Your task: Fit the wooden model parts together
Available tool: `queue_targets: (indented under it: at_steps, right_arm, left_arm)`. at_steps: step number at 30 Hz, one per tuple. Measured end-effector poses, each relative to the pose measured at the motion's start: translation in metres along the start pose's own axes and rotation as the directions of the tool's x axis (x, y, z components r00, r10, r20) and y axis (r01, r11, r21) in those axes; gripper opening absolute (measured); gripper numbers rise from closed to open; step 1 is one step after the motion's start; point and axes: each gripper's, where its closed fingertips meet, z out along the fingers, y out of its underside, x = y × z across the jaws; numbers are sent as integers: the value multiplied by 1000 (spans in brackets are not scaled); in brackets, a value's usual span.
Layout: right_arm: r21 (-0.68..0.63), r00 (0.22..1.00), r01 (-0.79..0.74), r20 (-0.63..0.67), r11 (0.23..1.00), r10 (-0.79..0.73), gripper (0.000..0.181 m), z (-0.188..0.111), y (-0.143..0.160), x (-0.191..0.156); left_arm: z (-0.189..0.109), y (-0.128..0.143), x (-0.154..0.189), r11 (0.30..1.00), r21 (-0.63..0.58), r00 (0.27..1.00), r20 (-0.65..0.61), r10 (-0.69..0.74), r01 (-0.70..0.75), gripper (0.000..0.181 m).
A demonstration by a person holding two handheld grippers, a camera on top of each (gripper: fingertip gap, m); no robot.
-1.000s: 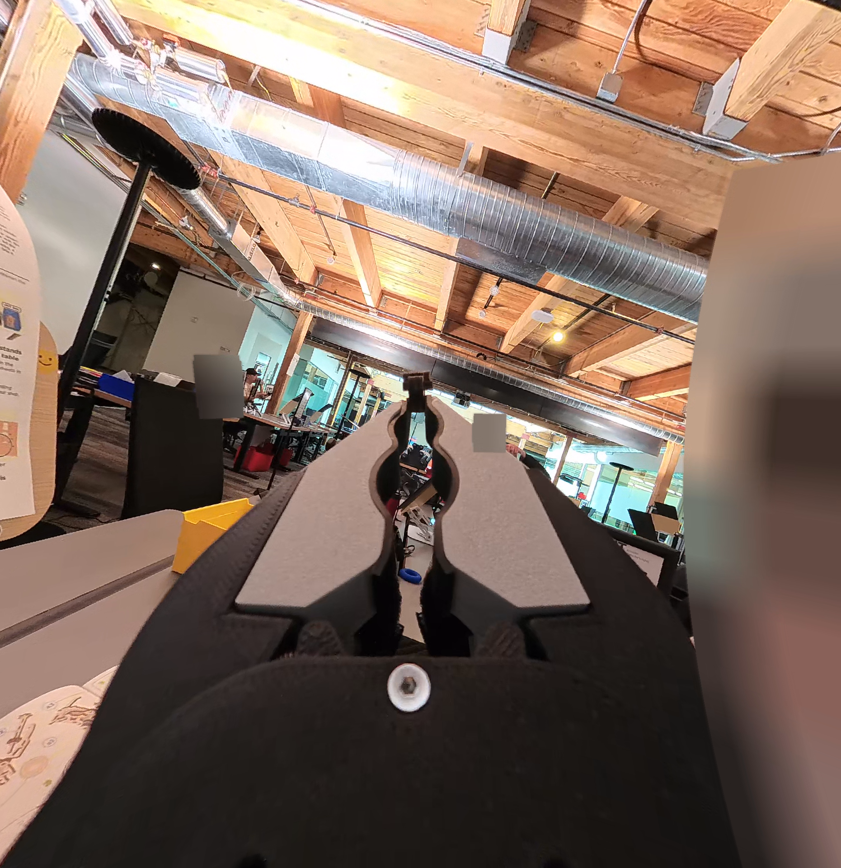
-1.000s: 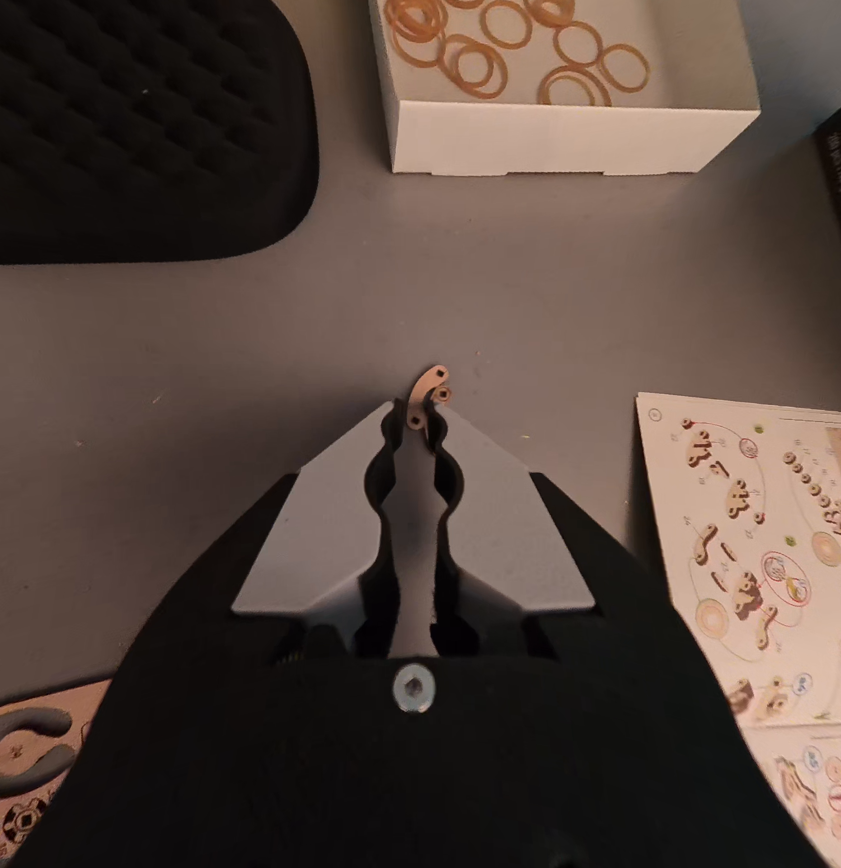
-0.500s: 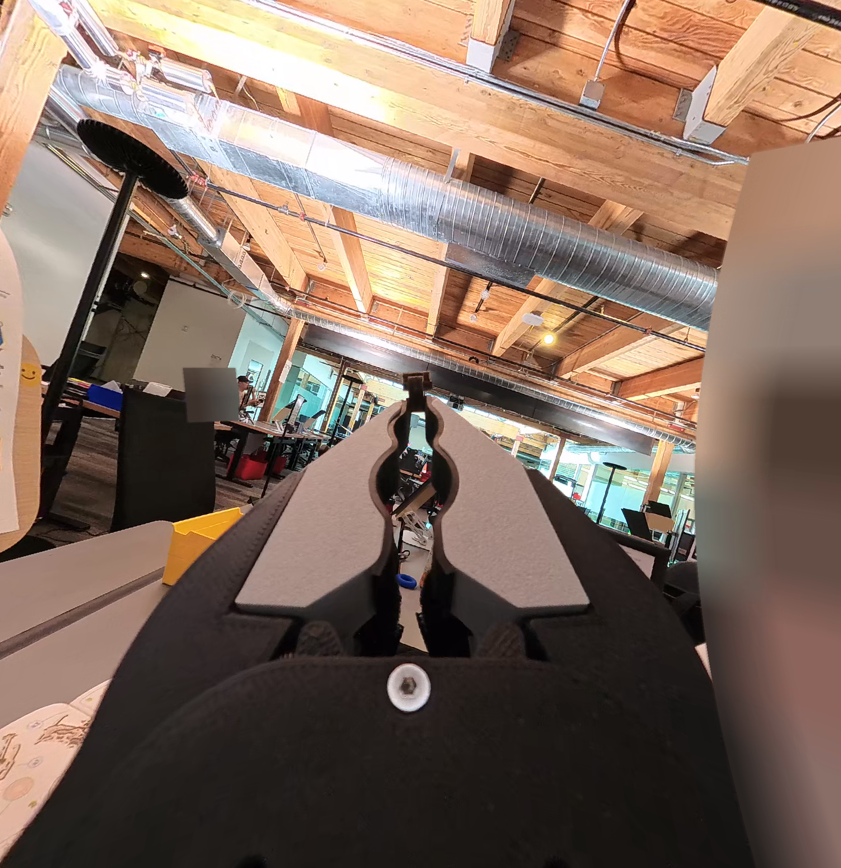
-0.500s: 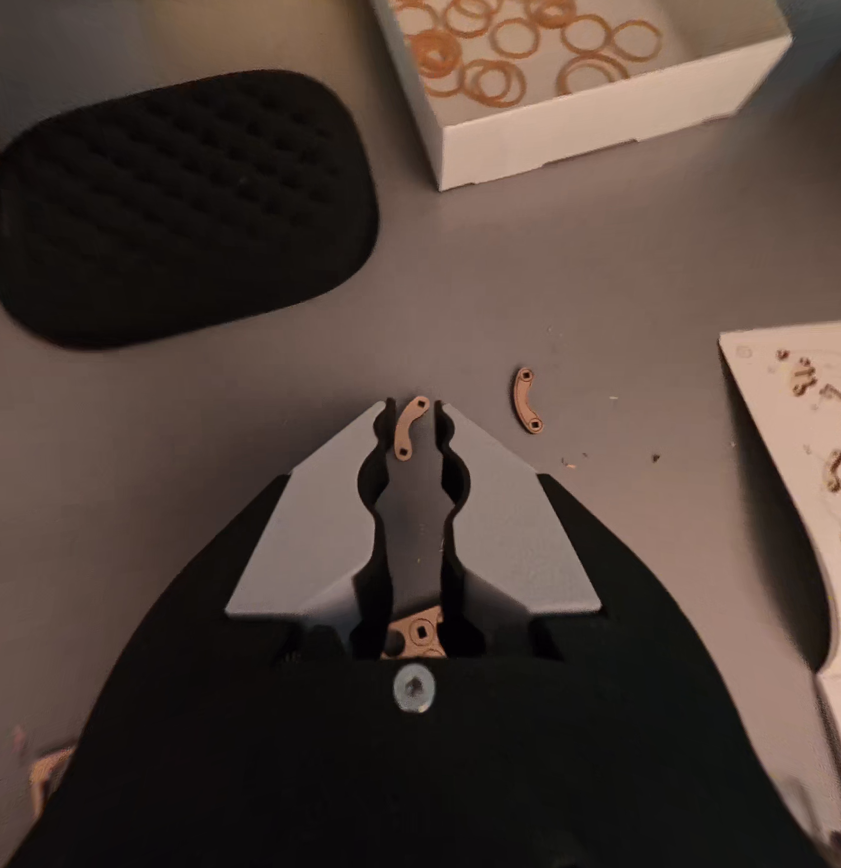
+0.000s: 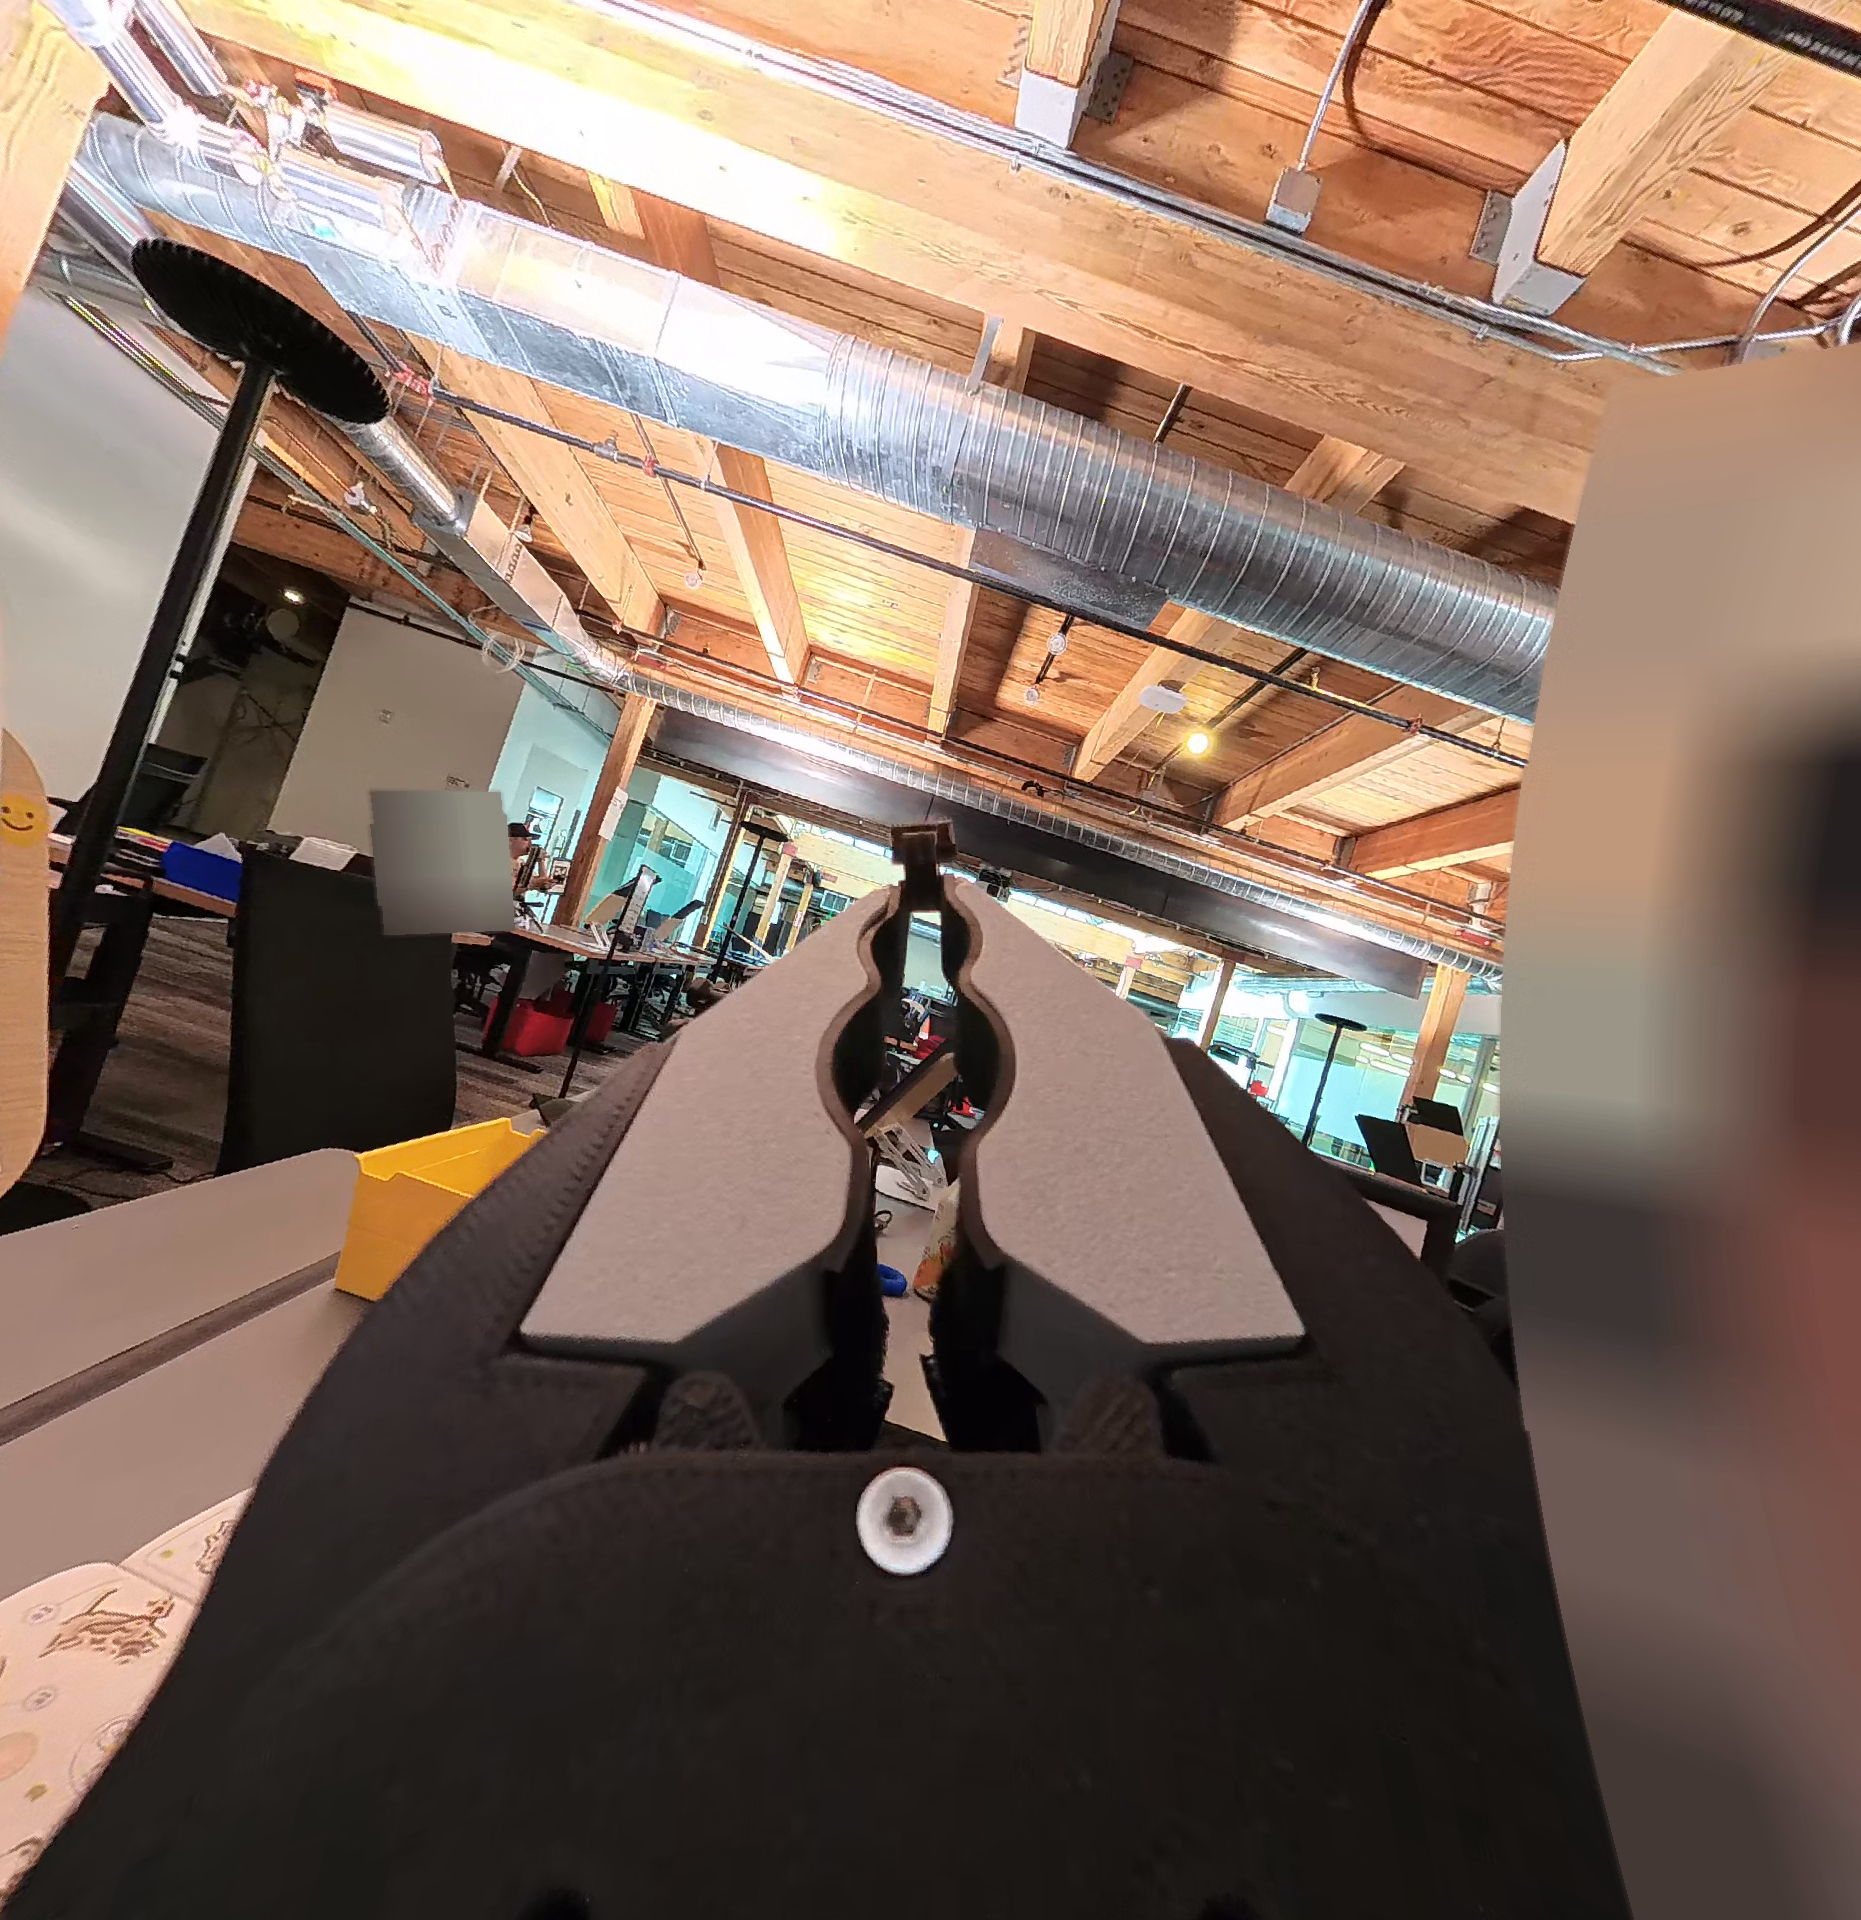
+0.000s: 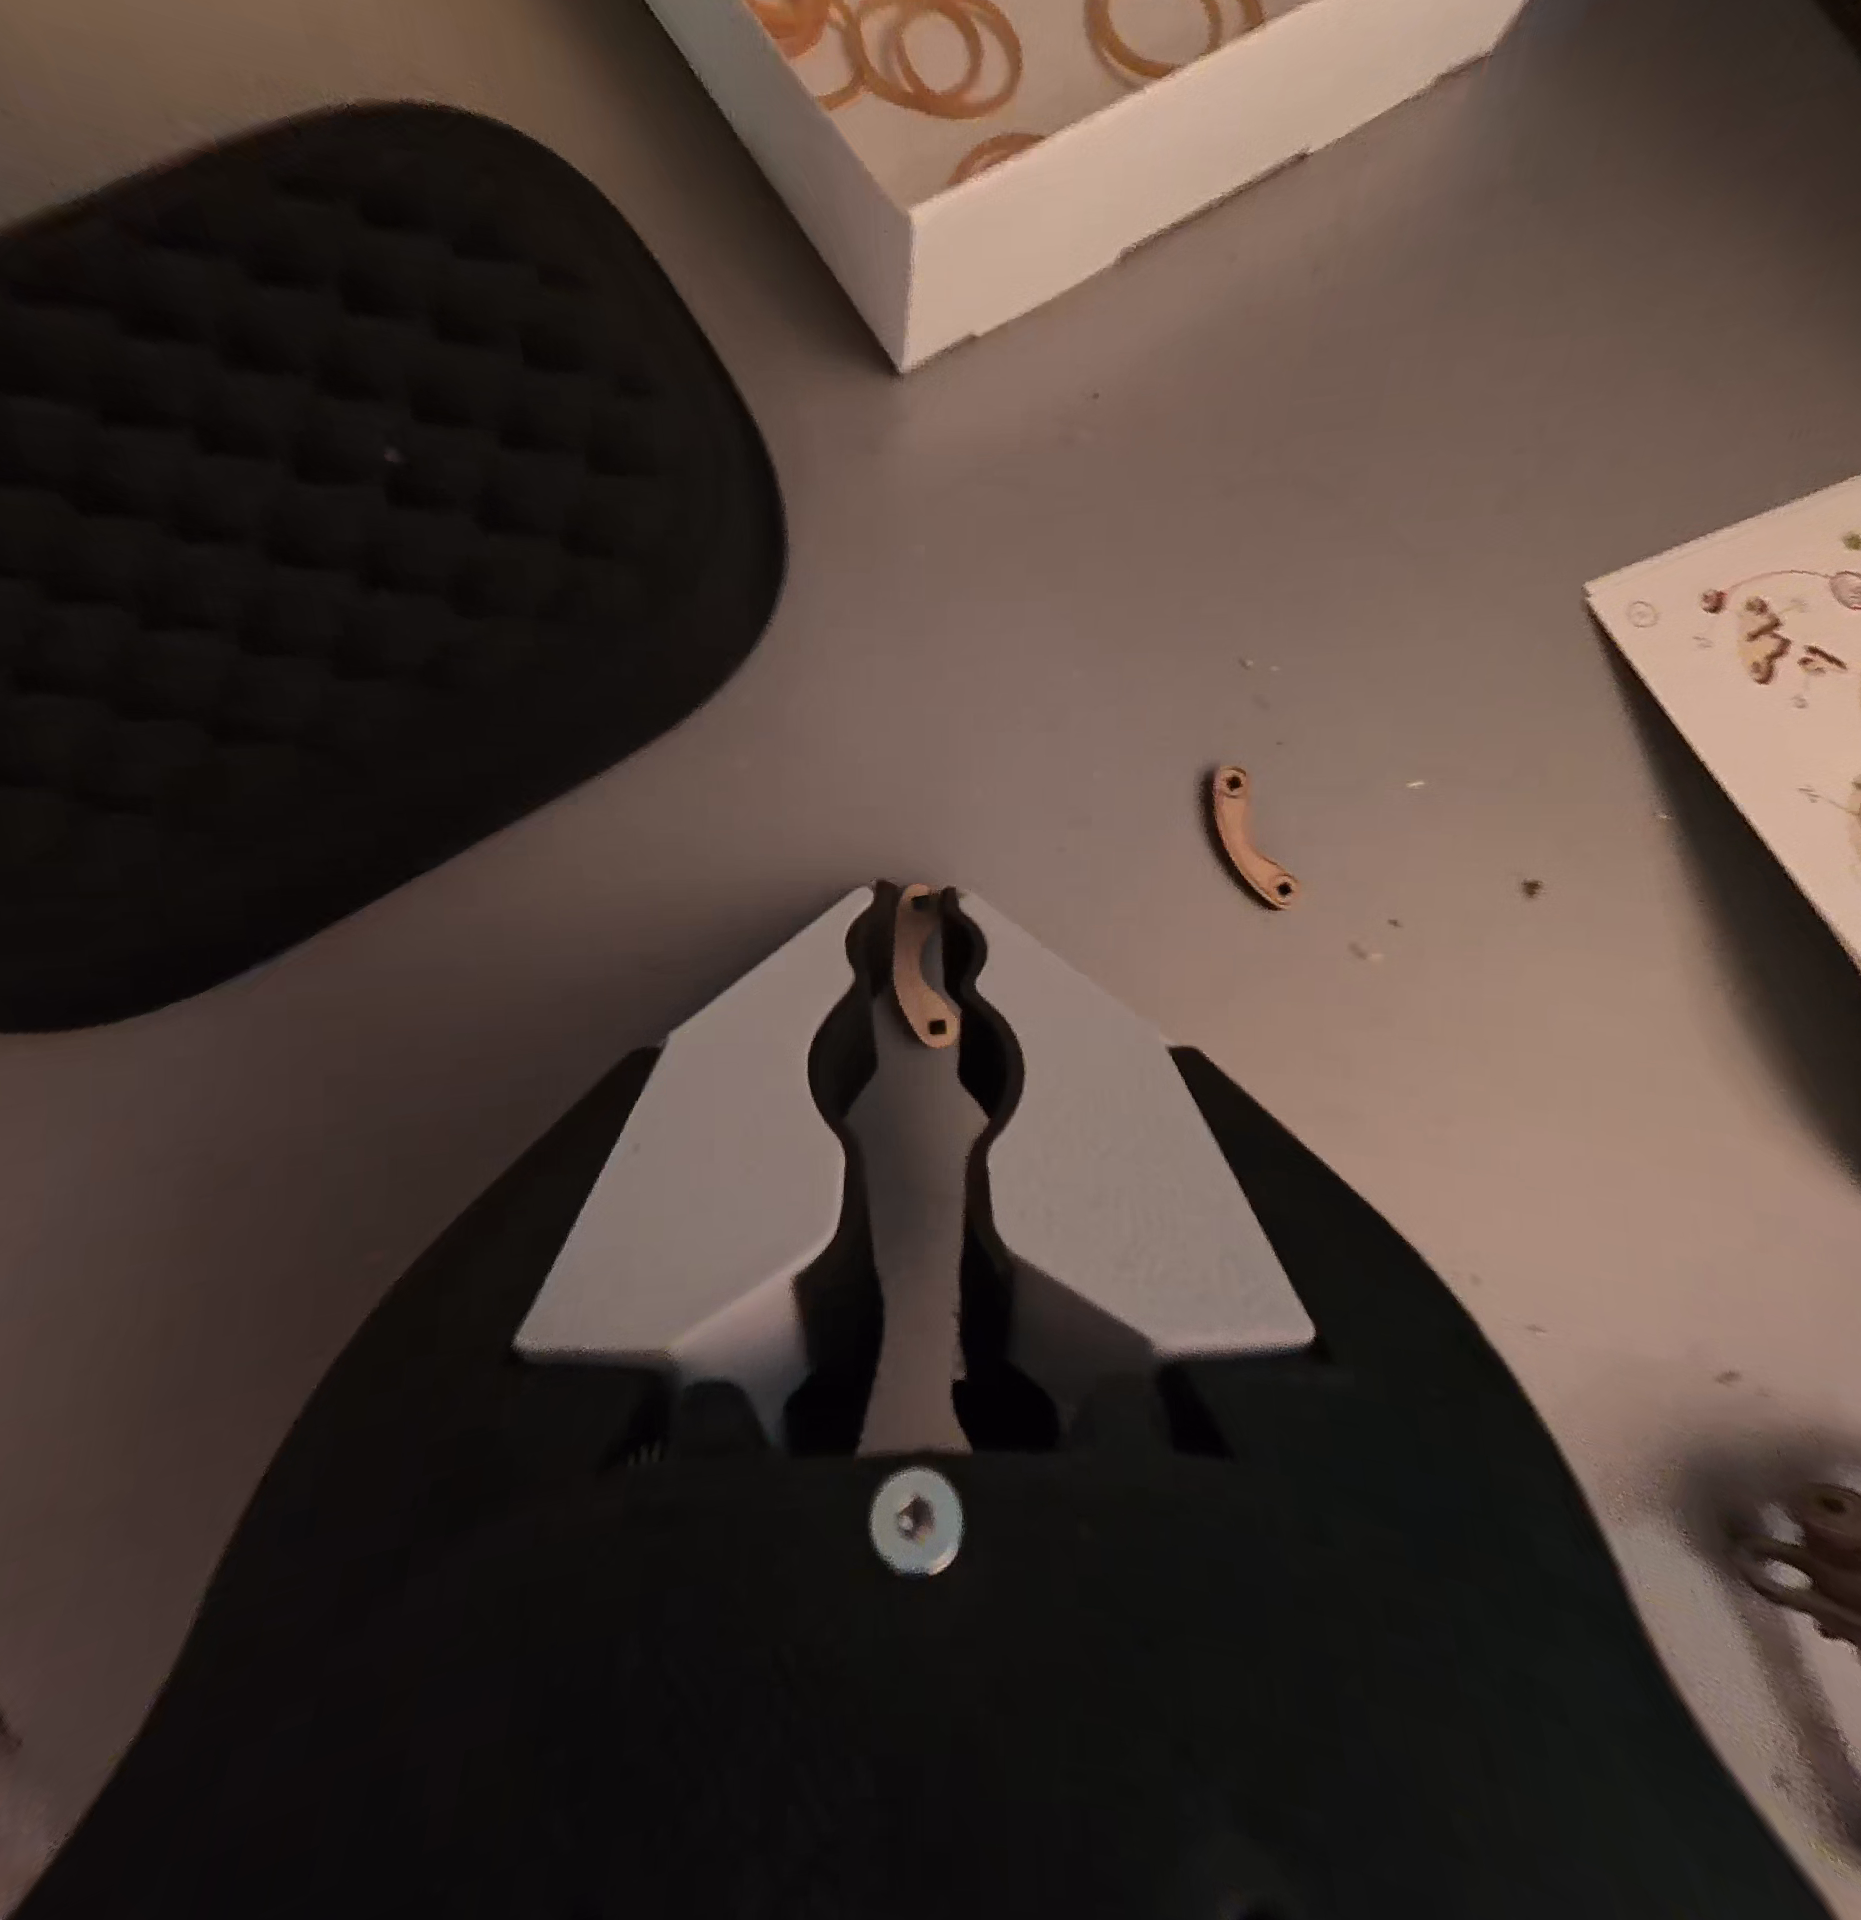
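My left gripper (image 5: 918, 899) points up toward the ceiling and is shut on a small dark wooden part (image 5: 921, 844) that sticks out above its tips. My right gripper (image 6: 918, 904) hangs over the grey table (image 6: 1165, 582). Its jaws are pinched on the top end of a small curved wooden piece (image 6: 913, 966) with a hole at each end. The piece hangs back between the fingers. A second, matching curved piece (image 6: 1250, 852) lies loose on the table to the right of the tips.
A black foam pad (image 6: 282, 540) lies at the left and a white box (image 6: 1009, 260) of tan rings at the top. An instruction sheet (image 6: 1788, 727) lies at the right, with a blurred wooden assembly (image 6: 1830, 1558) at the lower right. A yellow bin (image 5: 427, 1195) stands behind the left gripper. It is some 20 cm from my right tips to the blurred wooden assembly (image 6: 1830, 1558).
The right gripper turned over the table, left one curved piece lying to its right, and its jaws narrowed onto the other curved piece. The left gripper only shifted slightly, still holding its part.
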Motion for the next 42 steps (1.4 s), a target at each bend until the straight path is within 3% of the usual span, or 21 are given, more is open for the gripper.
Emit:
queue_targets:
  at_steps: [1,4,6,9,12,14,15,20,26,29,32,34,39,42]
  right_arm:
    - [27,999,-17,31,999,16,6,-1,-4,-6]
    - [131,979,-151,160,980,129,6,-9,-20,-21]
    - [188,912,-327,320,926,257,6,-19,-34,-32]
    - [168,700,-609,573,775,425,6,-36,-47,-39]
    - [116,478,-789,731,603,486,5,-54,-52,-30]
    - [96,401,-845,764,526,505,5,-61,-49,-21]
    - [86,399,-847,753,524,522,5,-59,-44,-20]
    - [-41,442,-770,685,636,579,6,-44,-23,-44]
    - [21,701,-635,435,772,565,15,-35,9,-14]
    - [110,825,-481,394,870,406,16,-47,5,-10]
    - [130,925,-178,359,975,121,18,-50,4,-28]
    - [100,952,-71,303,993,37,22,-42,7,-36]
    - [95,953,-204,245,974,176,17,-22,7,-46]
    - [100,983,-58,176,993,40,12,-19,6,-45]
  left_arm:
    - [0,0,0,1000,-2,1000,0,1,-1,3]
    - [0,0,0,1000,-3,1000,2,7,-7,2]
    - [-1,-1,0,1000,0,1000,5,8,-8,3]
    - [-2,-2,-1,1000,3,1000,8,8,-8,2]
    - [-1,-1,-1,1000,0,1000,8,9,-9,3]
    - [-1,-1,-1,1000,-2,1000,7,10,-10,3]
    - [-1,-1,-2,1000,-2,1000,6,10,-10,3]
    - [-1,-1,-1,1000,-3,1000,6,11,-11,2]
    - [0,-1,5,1000,-3,1000,-7,20,-20,3]
    - [0,-2,6,1000,1,1000,-15,16,-16,2]
    - [-1,-3,6,1000,7,1000,-21,13,-13,2]
    - [-1,-4,8,1000,10,1000,-25,11,-10,2]
    - [-1,-5,13,1000,10,999,-34,28,-28,2]
    - [-1,-6,12,1000,14,999,-37,18,-17,3]
